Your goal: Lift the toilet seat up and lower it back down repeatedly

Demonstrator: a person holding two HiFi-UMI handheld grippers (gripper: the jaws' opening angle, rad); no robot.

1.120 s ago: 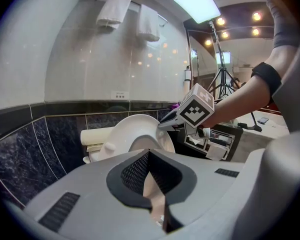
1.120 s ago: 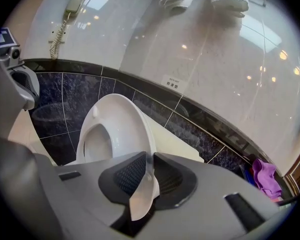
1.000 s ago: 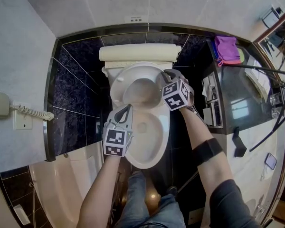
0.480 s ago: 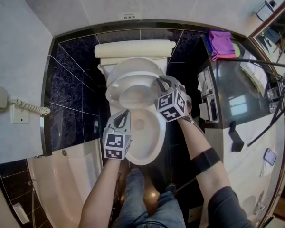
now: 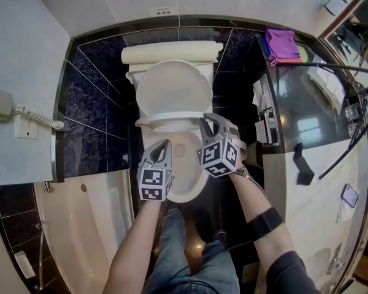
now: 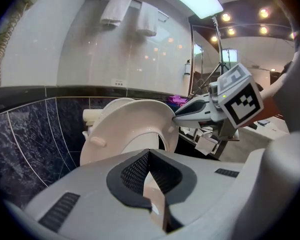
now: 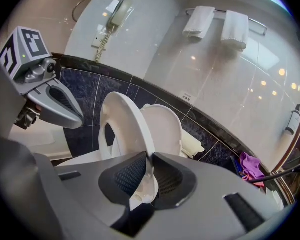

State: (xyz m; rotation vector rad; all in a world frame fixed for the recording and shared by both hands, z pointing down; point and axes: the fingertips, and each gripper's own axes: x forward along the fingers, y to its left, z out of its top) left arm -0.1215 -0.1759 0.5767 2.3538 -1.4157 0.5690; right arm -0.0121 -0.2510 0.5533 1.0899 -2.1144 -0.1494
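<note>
Jeans (image 5: 178,268) at the near edge of the head view mark your legs, with both forearms reaching away from you over the toilet bowl (image 5: 193,192). A cream bathtub (image 5: 80,219) lies to the near left, and the counter (image 5: 313,182) runs along the right.

Your left claw (image 5: 165,144) sits over the left side of the bowl, near its front. In the left gripper view this claw (image 6: 149,154) has its tips pressed together with nothing pinched. You cannot tell whether it touches the rim.

Just to its right and slightly farther off, your right claw (image 5: 207,122) pinches the toilet seat (image 5: 172,122) on its right-hand edge. The right gripper view shows the seat's rim (image 7: 122,134) running straight in between the pads of that claw (image 7: 149,159), which press on it from both sides.

The toilet seat is raised off the bowl and tilted up on its far hinge. From the left gripper view you see its underside (image 6: 135,111), with the right claw's tip (image 6: 182,116) meeting its right edge. Behind the seat the lid (image 7: 165,129) stands upright, with a gap between the two.

Farther back the tank (image 5: 172,54) rests against dark marbled tiles. A purple cloth (image 5: 282,45) lies at the far right on the counter's end. A wall phone (image 5: 0,106) hangs on the left, and two white towels (image 7: 215,24) hang on a rail on the far wall.
</note>
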